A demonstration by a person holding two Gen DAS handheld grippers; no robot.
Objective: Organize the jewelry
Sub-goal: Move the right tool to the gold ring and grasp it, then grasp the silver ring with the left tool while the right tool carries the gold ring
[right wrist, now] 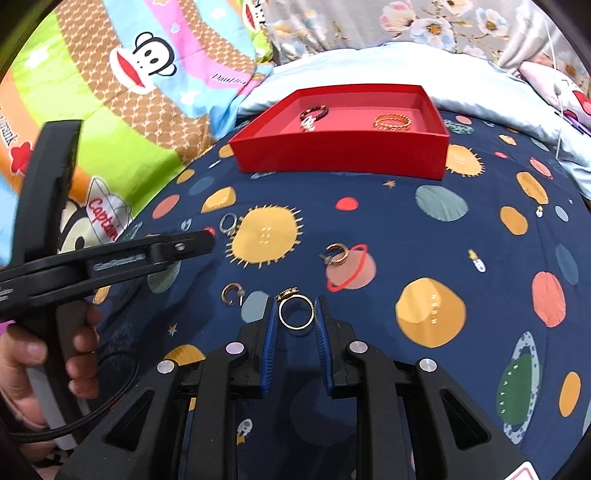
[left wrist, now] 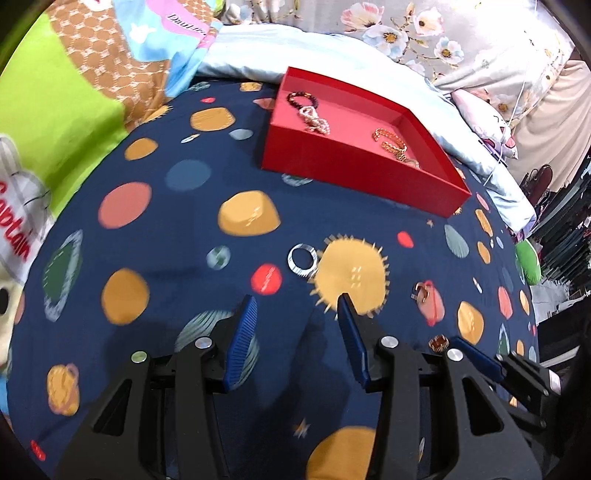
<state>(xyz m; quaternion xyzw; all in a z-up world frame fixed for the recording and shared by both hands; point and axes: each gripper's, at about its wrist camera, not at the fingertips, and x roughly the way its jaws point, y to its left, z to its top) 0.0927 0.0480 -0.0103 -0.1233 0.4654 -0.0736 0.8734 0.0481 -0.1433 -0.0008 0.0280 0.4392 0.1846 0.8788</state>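
Note:
A red box (left wrist: 354,173) (right wrist: 343,155) sits on the navy planet-print bedspread, holding a dark bead bracelet (left wrist: 300,99), a pearl piece (left wrist: 314,120) and gold bangles (left wrist: 395,146) (right wrist: 392,122). My left gripper (left wrist: 297,312) is open above the cloth, just short of a silver ring (left wrist: 302,259) (right wrist: 229,223). My right gripper (right wrist: 295,310) is shut on a gold ring (right wrist: 295,312) with a studded top, at cloth level. A gold hoop earring (right wrist: 337,254) (left wrist: 423,291) and a second small earring (right wrist: 232,294) lie loose.
A cartoon monkey quilt (right wrist: 122,92) lies at left, a pale blue pillow (left wrist: 258,51) and floral fabric (right wrist: 424,22) behind the box. In the right wrist view, a hand holds the left gripper's handle (right wrist: 66,325) at the left edge.

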